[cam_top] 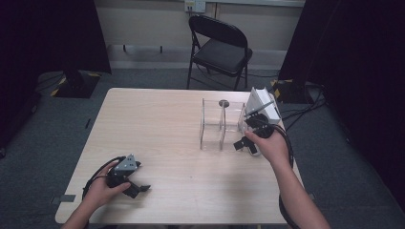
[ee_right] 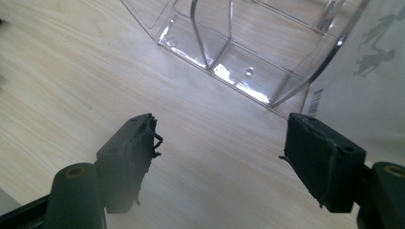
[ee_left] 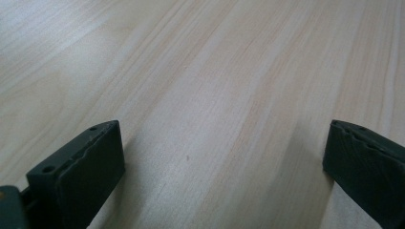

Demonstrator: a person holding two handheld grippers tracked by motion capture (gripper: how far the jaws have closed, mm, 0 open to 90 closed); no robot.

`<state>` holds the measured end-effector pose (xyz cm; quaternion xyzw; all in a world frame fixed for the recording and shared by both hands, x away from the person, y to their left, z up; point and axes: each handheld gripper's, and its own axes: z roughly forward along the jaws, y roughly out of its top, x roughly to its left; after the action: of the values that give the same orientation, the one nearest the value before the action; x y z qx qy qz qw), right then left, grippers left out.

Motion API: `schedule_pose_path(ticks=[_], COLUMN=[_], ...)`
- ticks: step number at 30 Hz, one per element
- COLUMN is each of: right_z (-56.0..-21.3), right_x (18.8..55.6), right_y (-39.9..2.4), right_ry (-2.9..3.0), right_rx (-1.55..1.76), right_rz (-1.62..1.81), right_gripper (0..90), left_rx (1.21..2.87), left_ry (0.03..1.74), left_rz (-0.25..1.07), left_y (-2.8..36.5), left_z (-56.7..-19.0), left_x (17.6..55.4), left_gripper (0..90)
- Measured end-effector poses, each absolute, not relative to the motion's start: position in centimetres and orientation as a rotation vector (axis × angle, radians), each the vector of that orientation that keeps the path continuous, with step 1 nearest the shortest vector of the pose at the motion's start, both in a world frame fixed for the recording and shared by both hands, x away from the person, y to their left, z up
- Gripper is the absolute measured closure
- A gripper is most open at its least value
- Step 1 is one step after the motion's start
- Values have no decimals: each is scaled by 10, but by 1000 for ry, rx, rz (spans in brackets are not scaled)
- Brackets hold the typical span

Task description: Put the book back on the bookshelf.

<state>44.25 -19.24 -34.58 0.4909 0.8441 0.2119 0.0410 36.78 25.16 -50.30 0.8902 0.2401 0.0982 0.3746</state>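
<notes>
A clear plastic rack point(cam_top: 220, 125) with upright dividers stands on the right half of the light wood table point(cam_top: 157, 143). A white book or box point(cam_top: 261, 104) leans in its right end; its white cover with a barcode point(ee_right: 363, 81) rises at the right of the right gripper view. My right gripper point(cam_top: 244, 144) hovers just in front of the rack's near right corner point(ee_right: 274, 102), jaws open with nothing between them. My left gripper point(cam_top: 138, 189) rests near the table's front left, jaws wide open over bare wood point(ee_left: 215, 119).
A black folding chair point(cam_top: 220, 47) stands beyond the table's far edge. Dark curtains hang at both sides. Cables run on the floor right of the table point(cam_top: 305, 109). A small round dark thing point(cam_top: 223, 102) sits behind the rack.
</notes>
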Motion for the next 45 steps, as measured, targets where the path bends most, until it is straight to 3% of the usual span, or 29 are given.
schedule_pose_path(ticks=[45], right_z=[-359], right_x=[428], right_y=[-147], right_ry=[2701], right_rx=[1367], right_rz=[677], right_gripper=[252], left_rx=[2280], left_ry=[612], left_rz=[251], left_y=[252], left_z=[-503], left_x=[368], left_gripper=[0])
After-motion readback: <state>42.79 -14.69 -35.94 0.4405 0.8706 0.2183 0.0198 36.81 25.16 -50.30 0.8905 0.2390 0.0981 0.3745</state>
